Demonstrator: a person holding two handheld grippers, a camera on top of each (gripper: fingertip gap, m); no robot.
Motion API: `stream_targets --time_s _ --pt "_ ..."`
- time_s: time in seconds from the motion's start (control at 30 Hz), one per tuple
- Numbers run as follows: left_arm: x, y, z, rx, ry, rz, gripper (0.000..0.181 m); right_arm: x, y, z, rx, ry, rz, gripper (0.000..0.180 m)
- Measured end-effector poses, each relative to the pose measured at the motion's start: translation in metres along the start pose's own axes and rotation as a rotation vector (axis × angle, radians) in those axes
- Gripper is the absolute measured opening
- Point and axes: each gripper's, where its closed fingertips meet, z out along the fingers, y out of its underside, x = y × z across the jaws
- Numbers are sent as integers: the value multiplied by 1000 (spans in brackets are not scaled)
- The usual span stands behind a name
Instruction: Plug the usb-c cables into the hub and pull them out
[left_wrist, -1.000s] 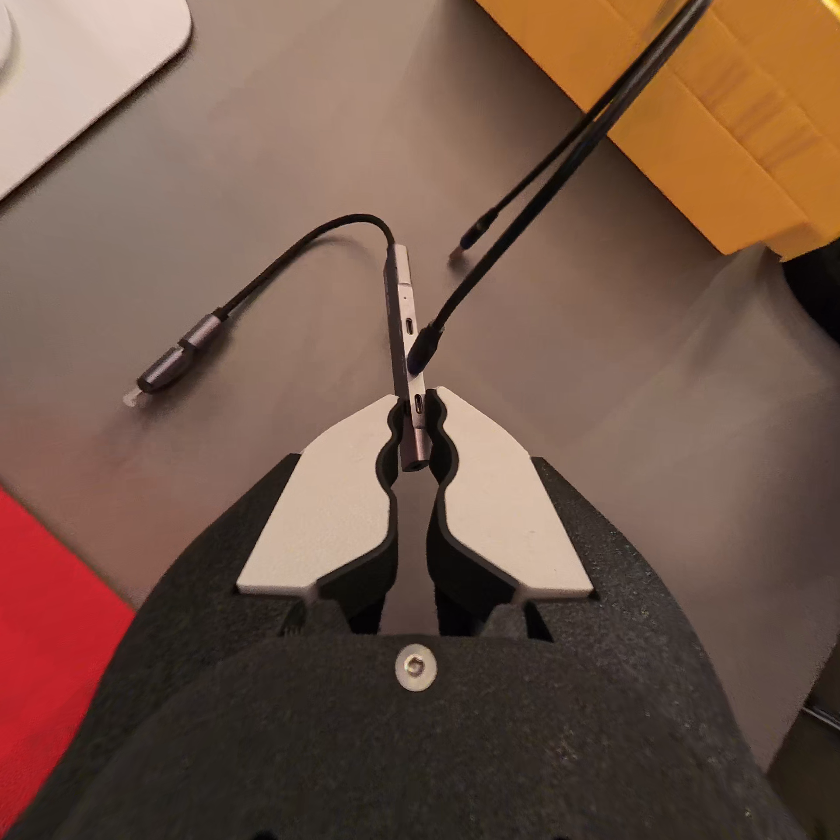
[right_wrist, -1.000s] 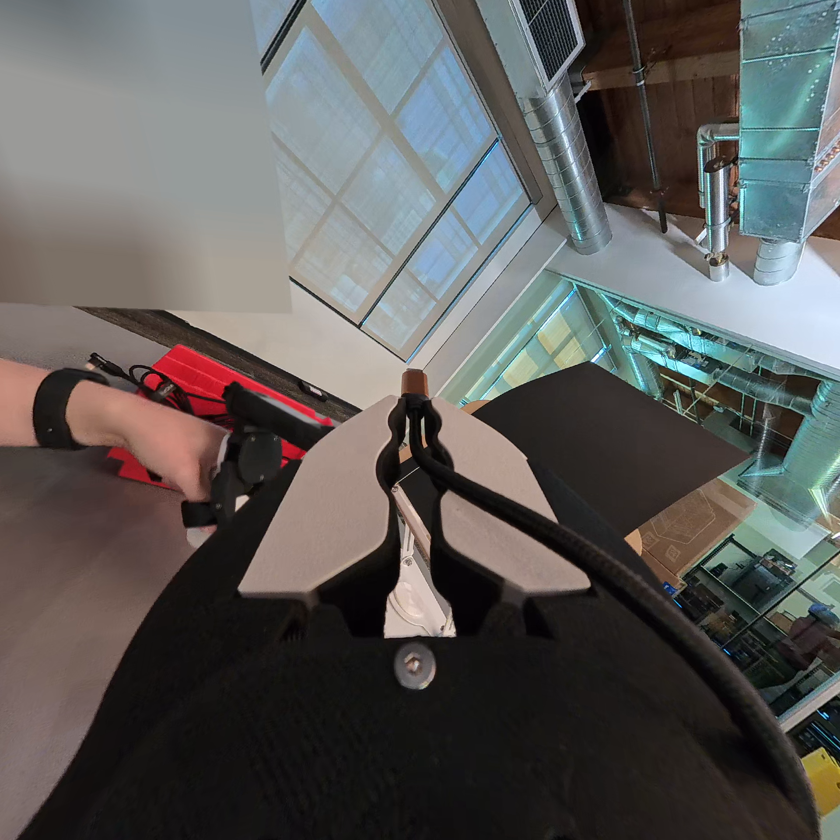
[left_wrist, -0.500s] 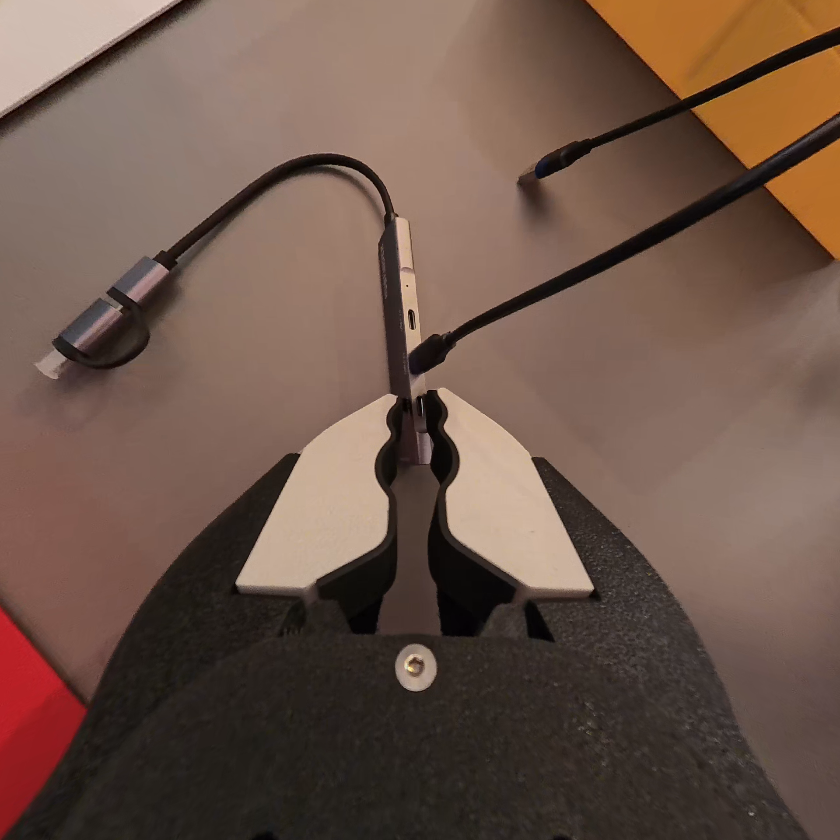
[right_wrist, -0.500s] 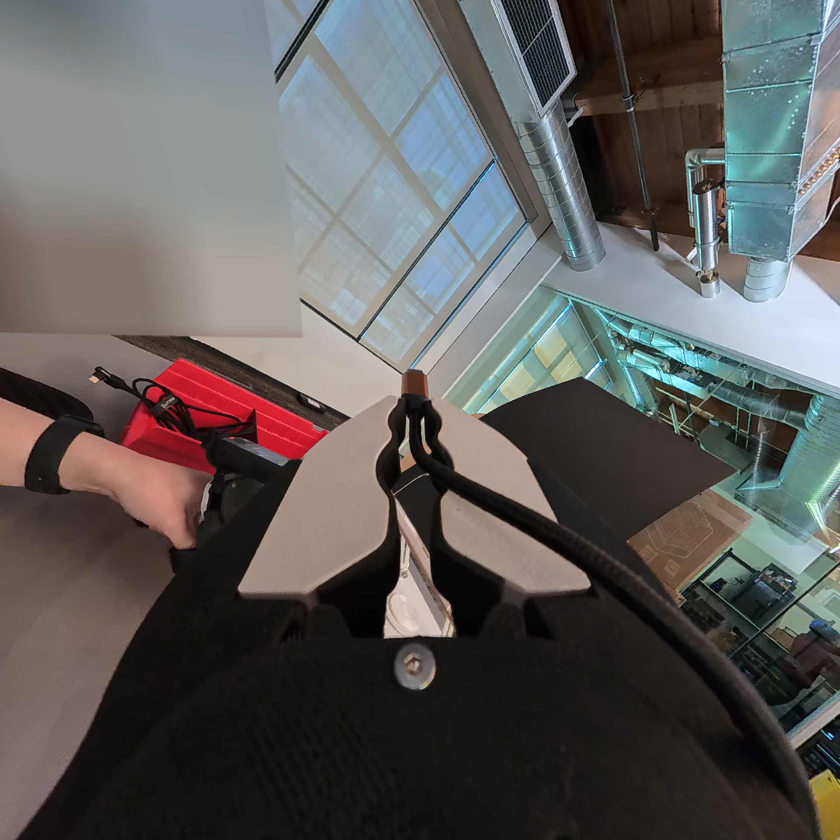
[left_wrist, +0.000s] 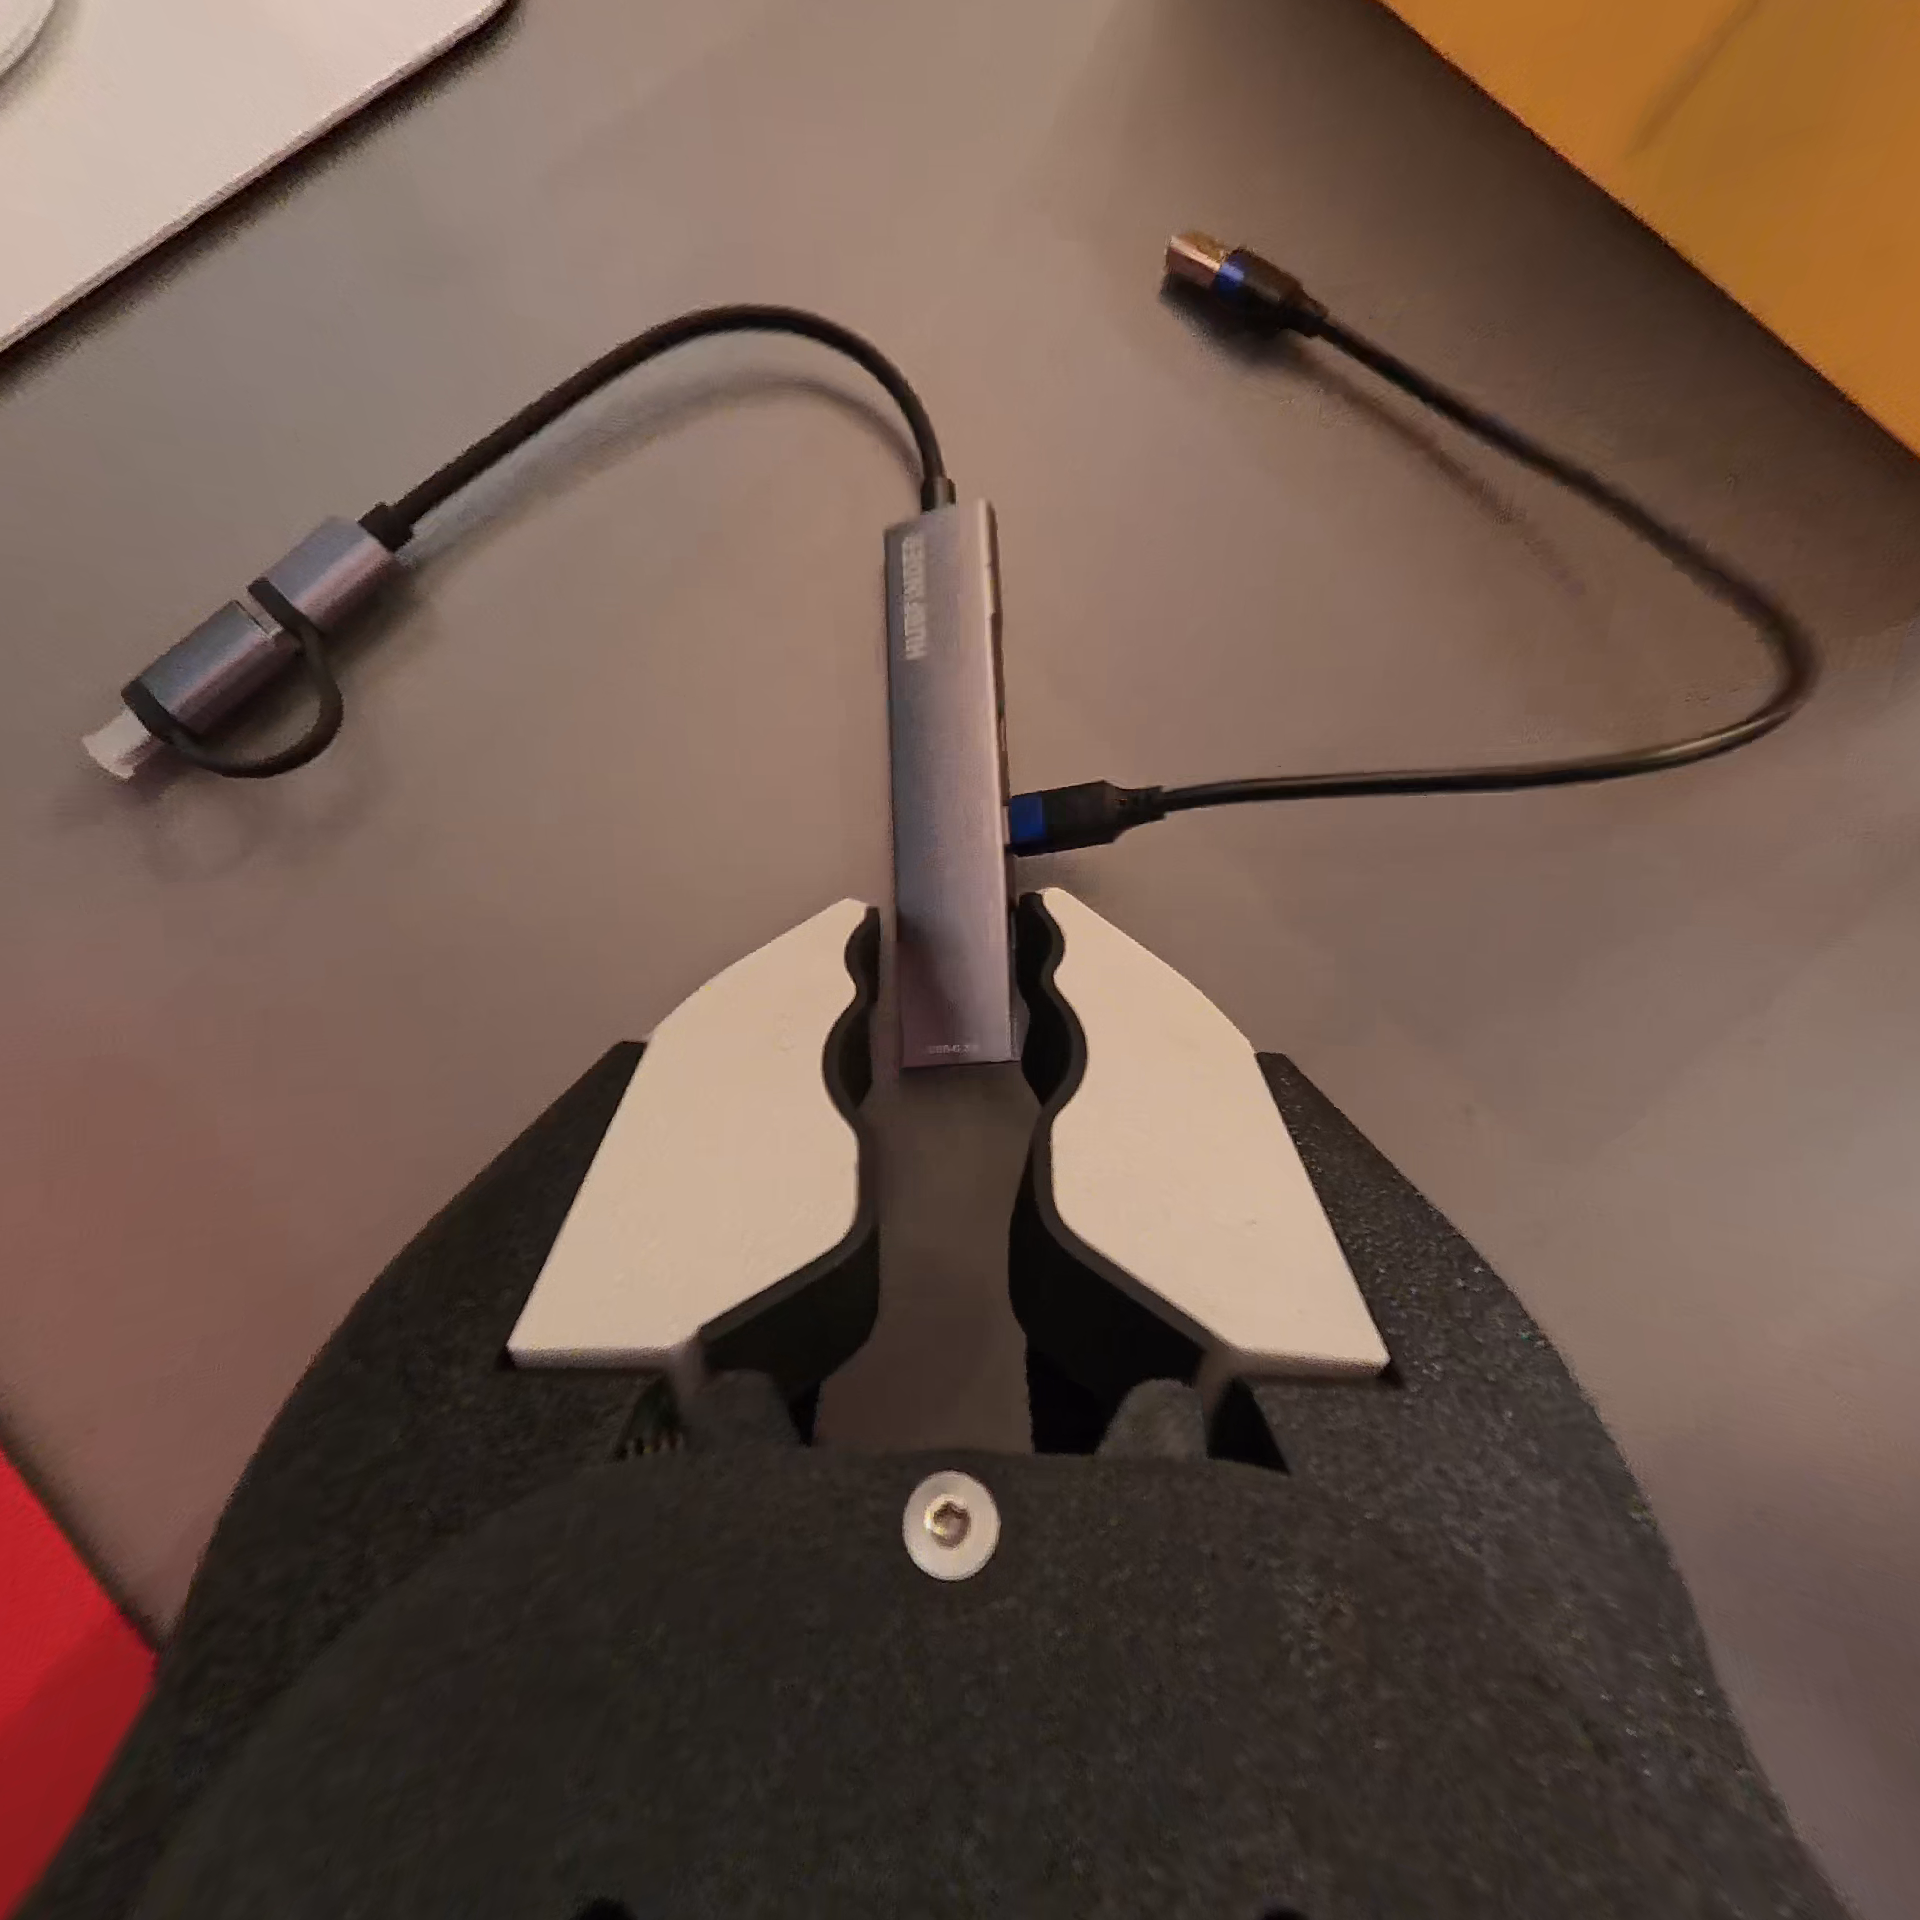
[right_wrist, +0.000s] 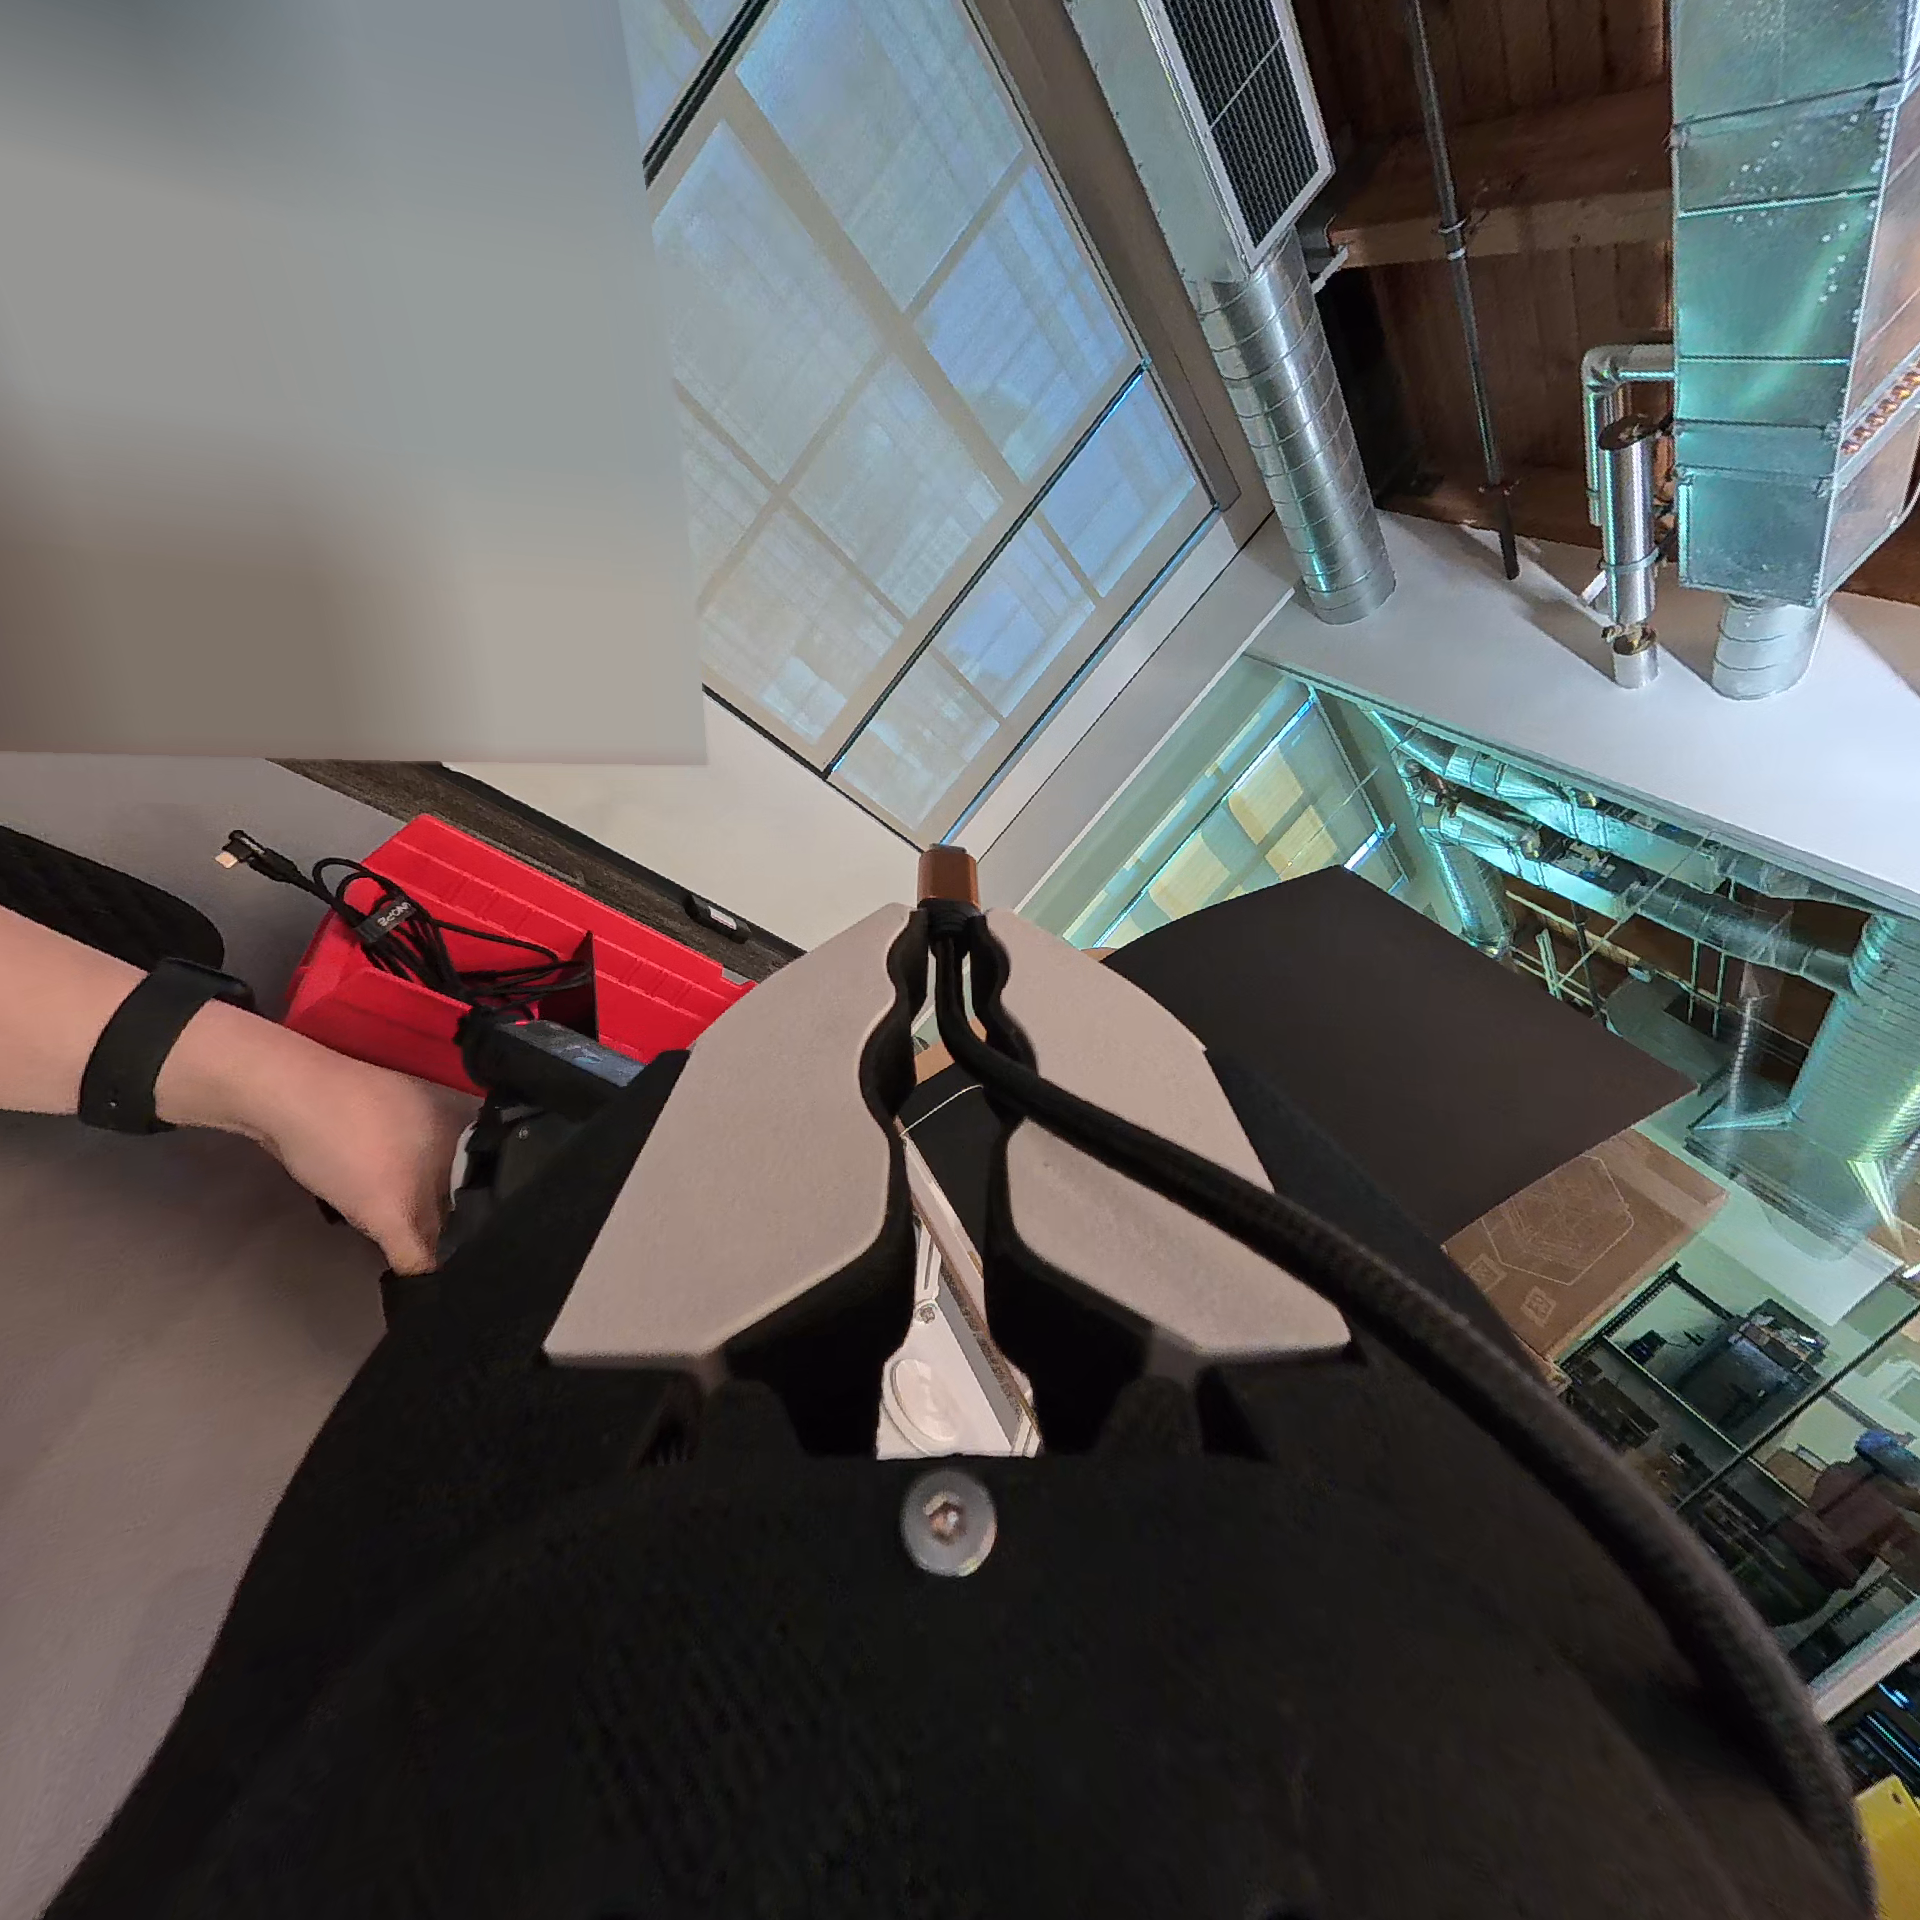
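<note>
Grey tabletop (left_wrist: 1351, 1039); yellow box (left_wrist: 1714, 156) at its far edge. Large gridded window (right_wrist: 914, 416), silver ventilation ducts (right_wrist: 1299, 436), wooden ceiling (right_wrist: 1538, 125).

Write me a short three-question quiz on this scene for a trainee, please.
1. True or false: the cable with the blue-banded plug is plugged into the side of the hub.
2. What is the right gripper shut on? A) a black braided cable B) the hub C) nothing
3. Fill in: in the left wrist view, the grey adapter on the hub's own lead lies on the table to the hub's ____.

Key: 1 true; 2 A; 3 left.
</note>
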Motion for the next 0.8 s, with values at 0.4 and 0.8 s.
stream_targets --time_s 0.4,0.8 --pt "-4 2 2 0 -77 47 46 -2 0 0 -3 -11 -9 8" --pt "-14 -7 -15 18 -178 139 21 -7 11 5 -35 -31 -12 8"
